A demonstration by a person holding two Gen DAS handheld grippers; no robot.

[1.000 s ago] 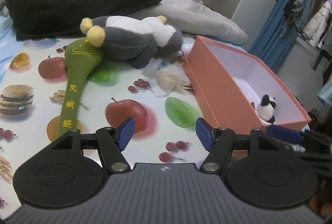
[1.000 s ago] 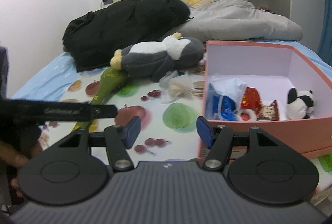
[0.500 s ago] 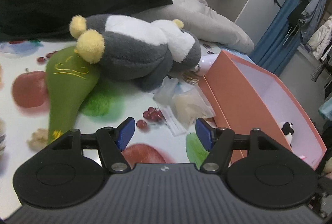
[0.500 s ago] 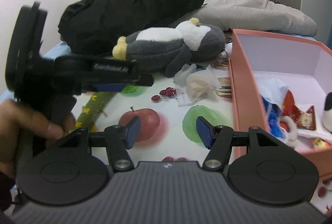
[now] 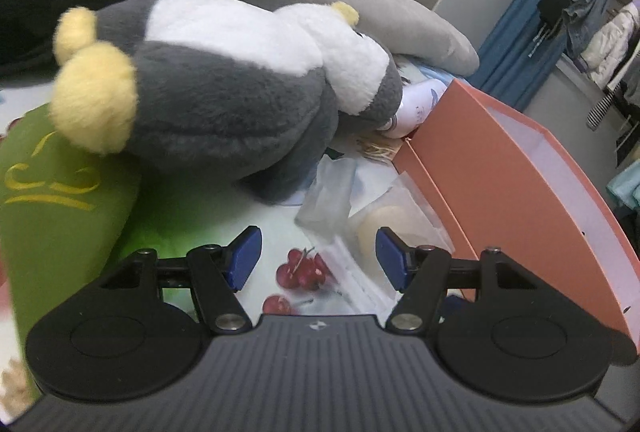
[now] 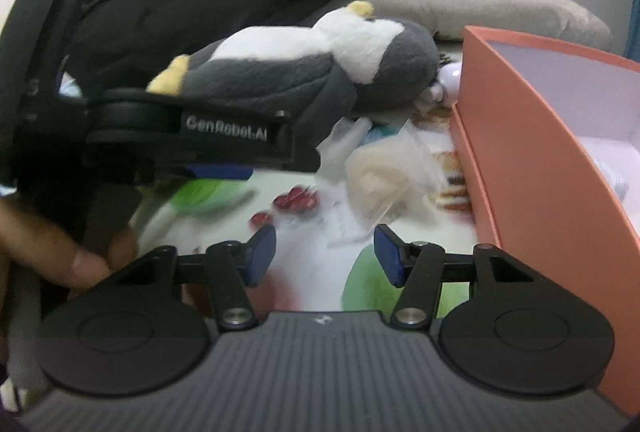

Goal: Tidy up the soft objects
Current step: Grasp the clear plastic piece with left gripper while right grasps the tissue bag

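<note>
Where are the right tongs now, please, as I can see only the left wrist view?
Observer: The right tongs hang over the fruit-print sheet, just short of the clear plastic bag. They are open, have just been closing, and have nothing between them.
Operator: Thank you. Is the box empty?
Observer: No, something pale lies inside the orange box. I cannot tell what it is.

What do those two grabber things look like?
Both are black plastic. The left gripper and the right gripper each have two blue-padded fingers on round black discs, behind a ribbed grey front. White lettering runs along the left one's side.
</note>
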